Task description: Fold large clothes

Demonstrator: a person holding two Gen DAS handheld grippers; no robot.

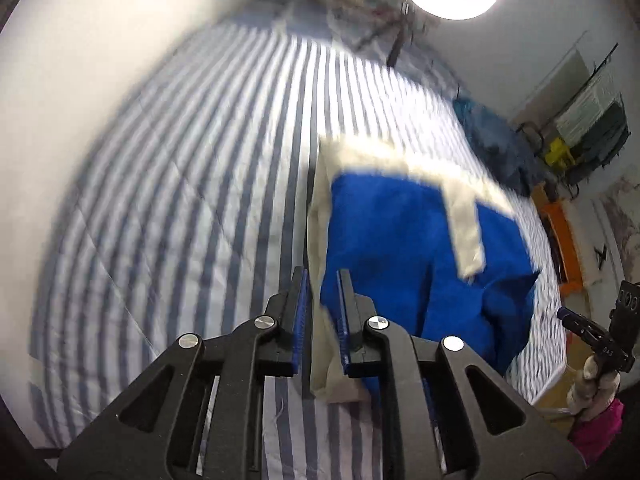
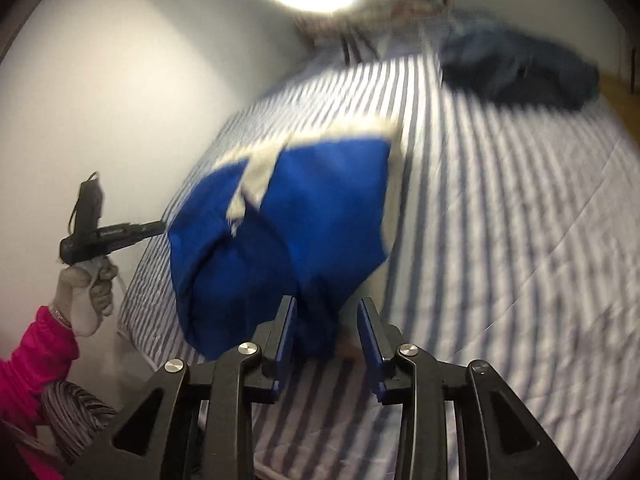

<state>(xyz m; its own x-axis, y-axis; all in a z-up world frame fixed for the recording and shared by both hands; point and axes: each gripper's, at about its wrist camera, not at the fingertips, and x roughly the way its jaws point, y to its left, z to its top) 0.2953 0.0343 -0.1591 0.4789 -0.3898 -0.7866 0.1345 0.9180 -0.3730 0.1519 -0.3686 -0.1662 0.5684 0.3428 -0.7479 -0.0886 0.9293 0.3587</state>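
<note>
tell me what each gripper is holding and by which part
Left gripper: the cream edge of the blue garment runs between its narrow jaws; a firm pinch cannot be told. Right gripper: open, blue fabric loose between its jaws.

Black tool [image 1: 322, 280] with blue pads, silver screws; white glove [image 2: 82, 296], pink sleeve [image 2: 32, 356].

We see matt blue cloth with cream fabric trim, the garment [image 1: 404, 248], on a striped quilted cotton bedspread [image 1: 192, 200]. Our left gripper [image 1: 323, 292] is matt black plastic with ribbed blue pads [image 1: 301, 312] and shiny metal pins.
</note>
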